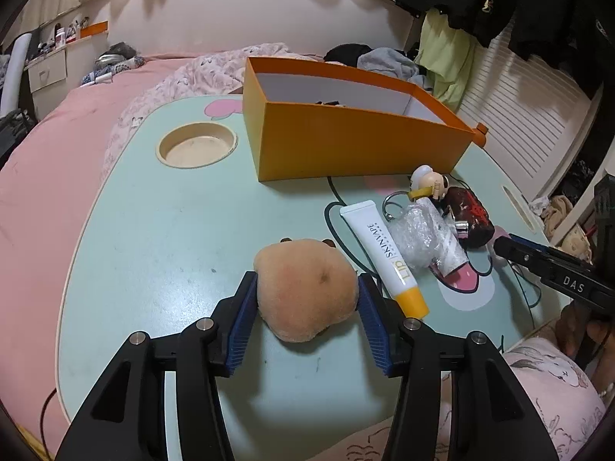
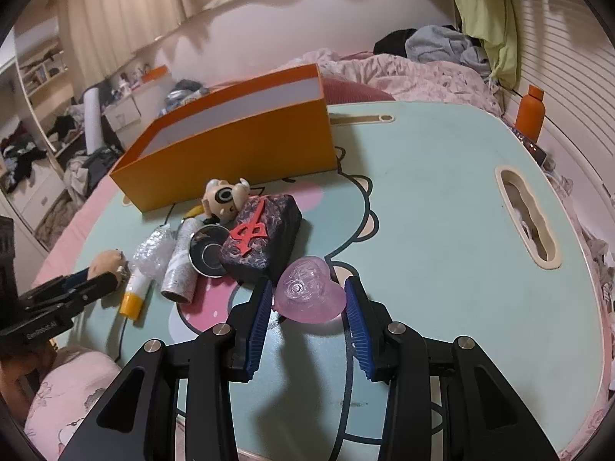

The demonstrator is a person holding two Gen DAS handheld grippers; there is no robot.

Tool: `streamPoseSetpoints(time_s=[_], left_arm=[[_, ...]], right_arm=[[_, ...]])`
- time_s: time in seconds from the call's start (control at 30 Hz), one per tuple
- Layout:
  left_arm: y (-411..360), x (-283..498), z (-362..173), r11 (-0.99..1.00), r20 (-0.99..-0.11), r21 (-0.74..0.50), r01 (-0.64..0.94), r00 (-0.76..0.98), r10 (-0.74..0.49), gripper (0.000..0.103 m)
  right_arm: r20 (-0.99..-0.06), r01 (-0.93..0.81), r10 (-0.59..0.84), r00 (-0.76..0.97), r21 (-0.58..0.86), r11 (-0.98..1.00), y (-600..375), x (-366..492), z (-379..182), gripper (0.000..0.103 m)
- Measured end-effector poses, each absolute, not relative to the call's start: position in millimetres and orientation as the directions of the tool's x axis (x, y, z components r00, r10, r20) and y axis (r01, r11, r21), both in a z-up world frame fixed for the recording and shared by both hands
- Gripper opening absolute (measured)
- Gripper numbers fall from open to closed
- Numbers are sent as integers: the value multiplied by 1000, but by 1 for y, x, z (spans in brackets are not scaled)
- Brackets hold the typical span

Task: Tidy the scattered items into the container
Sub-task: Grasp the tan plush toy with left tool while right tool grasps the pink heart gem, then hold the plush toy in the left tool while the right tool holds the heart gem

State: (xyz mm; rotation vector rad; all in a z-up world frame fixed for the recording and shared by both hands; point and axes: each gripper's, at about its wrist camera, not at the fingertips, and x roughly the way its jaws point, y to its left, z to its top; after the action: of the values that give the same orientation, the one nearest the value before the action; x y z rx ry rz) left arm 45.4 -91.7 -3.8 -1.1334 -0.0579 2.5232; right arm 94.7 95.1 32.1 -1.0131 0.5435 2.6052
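An orange box (image 1: 346, 142) stands open at the back of the mint lap table (image 1: 173, 230); it also shows in the right wrist view (image 2: 238, 161). My left gripper (image 1: 305, 292) is shut on a tan plush toy (image 1: 303, 292), both blue pads touching its sides. My right gripper (image 2: 309, 299) has its pads against a pink heart-shaped object (image 2: 309, 294) on the table. Between them lie a white lip tube (image 1: 384, 253), a bubble-wrapped roll (image 1: 423, 238), a small figurine keychain (image 1: 428, 186) and a dark block with a red mark (image 2: 261, 238).
A round cup recess (image 1: 196, 148) is sunk in the table's left side, a slot handle (image 2: 526, 217) in its right. The table sits on a pink bed (image 1: 38, 176) with piled clothes behind. An orange bottle (image 2: 529, 115) stands at the right wall.
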Motion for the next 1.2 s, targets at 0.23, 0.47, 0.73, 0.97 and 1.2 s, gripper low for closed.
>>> streamPoseSetpoints(time_s=[0.23, 0.47, 0.73, 0.97, 1.2], left_arm=[[-77, 51, -6, -944, -720, -69, -323, -639, 271, 53], [-69, 52, -7, -944, -727, -3, -331, -647, 230, 54], [-68, 52, -8, -940, -726, -1, -342, -646, 236, 58], [-72, 59, -5, -941, -693, -25, -338, -673, 260, 52], [-75, 69, 5, -940, -633, -22, -341, -723, 277, 52]], right_arm=[[-691, -395, 129, -712, 242, -886, 94, 94, 33, 38], [-695, -394, 125, -709, 243, -886, 94, 94, 32, 38], [-699, -392, 118, -705, 246, -887, 94, 93, 29, 38], [-692, -390, 119, -712, 249, -887, 95, 94, 30, 38], [-692, -386, 121, -712, 242, -890, 94, 94, 30, 38]])
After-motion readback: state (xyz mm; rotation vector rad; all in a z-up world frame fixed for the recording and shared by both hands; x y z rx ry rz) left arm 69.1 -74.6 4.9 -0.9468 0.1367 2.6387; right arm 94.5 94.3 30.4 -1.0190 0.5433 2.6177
